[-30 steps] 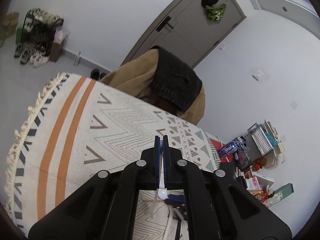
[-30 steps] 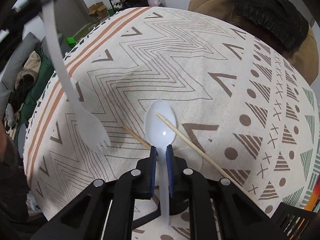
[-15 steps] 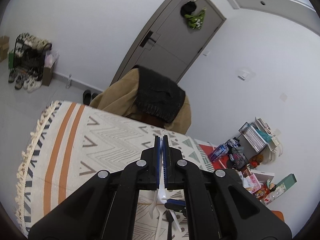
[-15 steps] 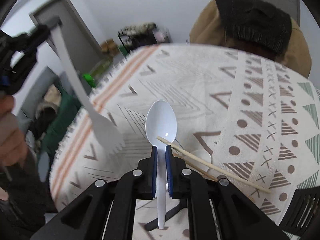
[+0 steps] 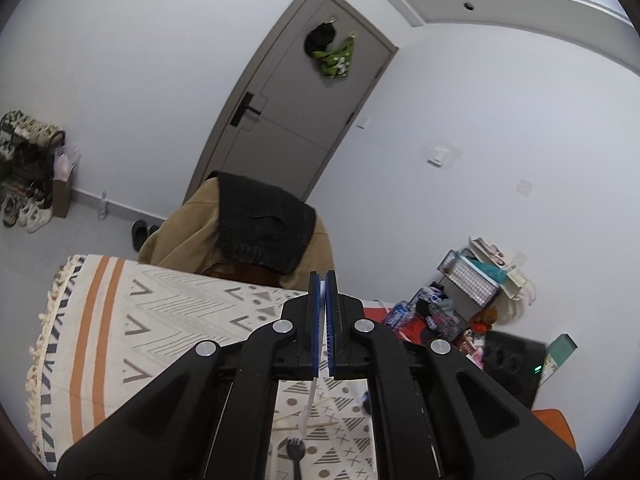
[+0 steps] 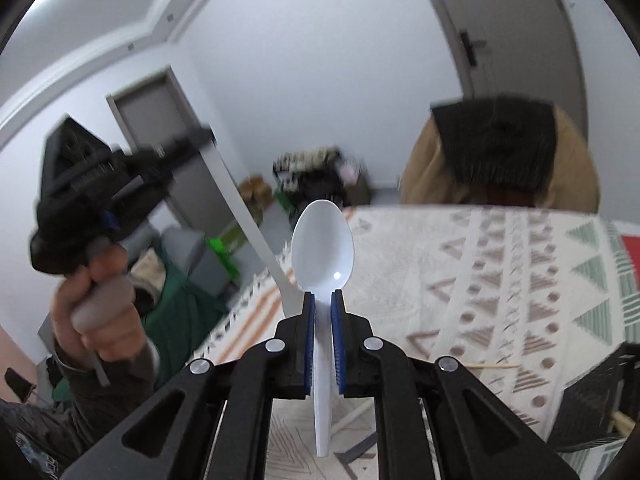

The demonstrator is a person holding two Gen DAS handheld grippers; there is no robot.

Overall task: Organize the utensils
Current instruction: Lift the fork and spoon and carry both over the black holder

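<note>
My right gripper (image 6: 321, 296) is shut on the handle of a white plastic spoon (image 6: 322, 240), bowl pointing up and away, held above the patterned tablecloth (image 6: 480, 280). My left gripper (image 5: 323, 280) is shut on the handle of a white plastic fork (image 5: 308, 408), which hangs down under it. In the right wrist view the left gripper (image 6: 192, 140) is raised at the left with the fork handle (image 6: 248, 216) slanting down behind the spoon. A black fork (image 5: 296, 450) and wooden chopsticks (image 5: 308, 426) lie on the cloth below.
A chair draped with a tan coat and dark scarf (image 5: 256, 228) stands at the table's far edge. A black crate (image 6: 592, 400) sits at the table's right. A chopstick (image 6: 492, 365) lies near it. Clutter and a shoe rack (image 5: 28, 160) line the walls.
Both grippers have risen and tilted up with their utensils; the views now show more wall and door and less table. The spoon has come off the cloth.
</note>
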